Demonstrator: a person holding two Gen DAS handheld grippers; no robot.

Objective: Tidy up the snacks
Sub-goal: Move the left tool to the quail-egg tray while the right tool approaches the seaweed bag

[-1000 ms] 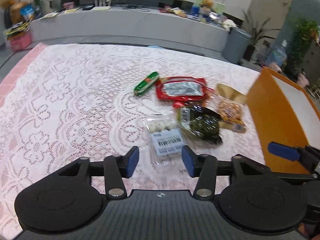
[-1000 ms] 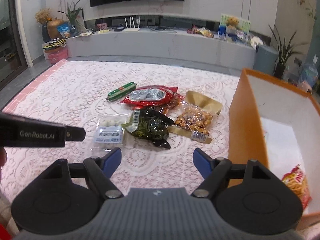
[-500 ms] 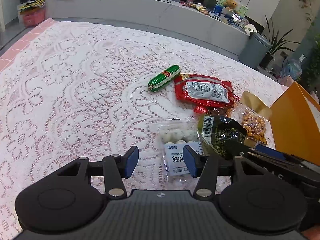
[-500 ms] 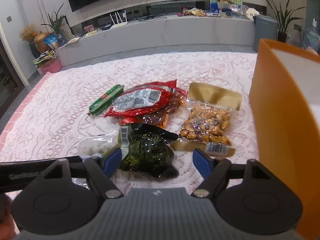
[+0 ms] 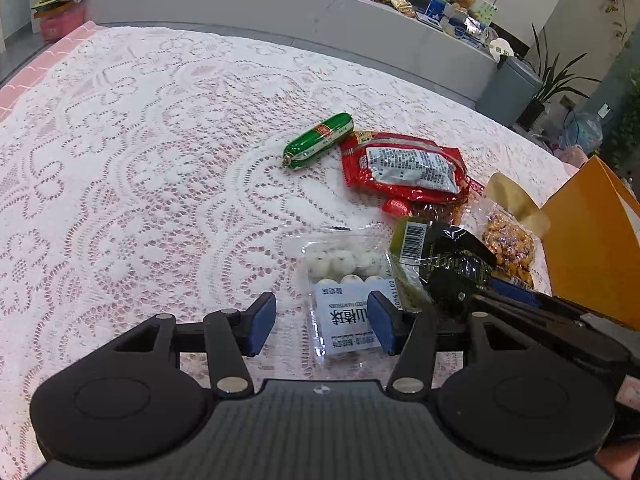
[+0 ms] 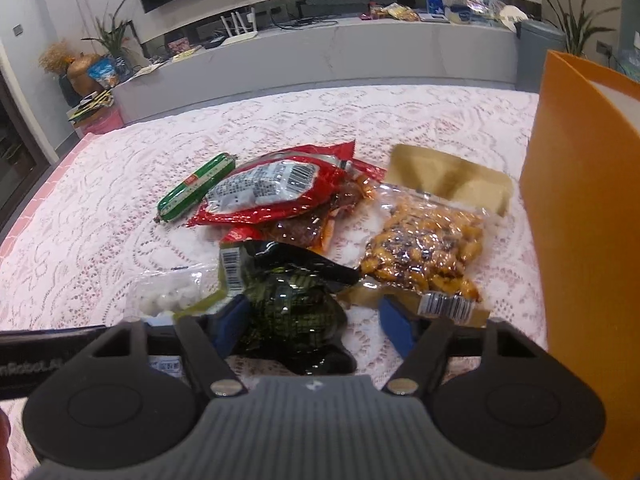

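Seen from the left wrist, the left gripper point(image 5: 322, 328) hangs low over the lace tablecloth point(image 5: 120, 184) with its blue pads spread wide and nothing between them but air; the clear packet of white candies point(image 5: 347, 300) lies flat just under the right-hand pad, a placing that suggests this packet is the one lined up for a pick. Beyond it a green sausage stick point(image 5: 320, 140) and a red pouch point(image 5: 404, 166) lie farther out, while the orange box point(image 5: 592, 240) stands at the right edge of the cloth, apparently the bin where the snacks are to go. From the right wrist, the right gripper point(image 6: 314, 322) is parted just as widely and straddles the dark green packet point(image 6: 292, 300), the left pad close against its side and the right pad standing clear, so nothing is clamped yet and a squeeze looks to be the next step. The bag of glazed nuts point(image 6: 428, 256) lies just beside that packet, near the tall orange wall of the box point(image 6: 580, 208), a short carry once a snack is gripped
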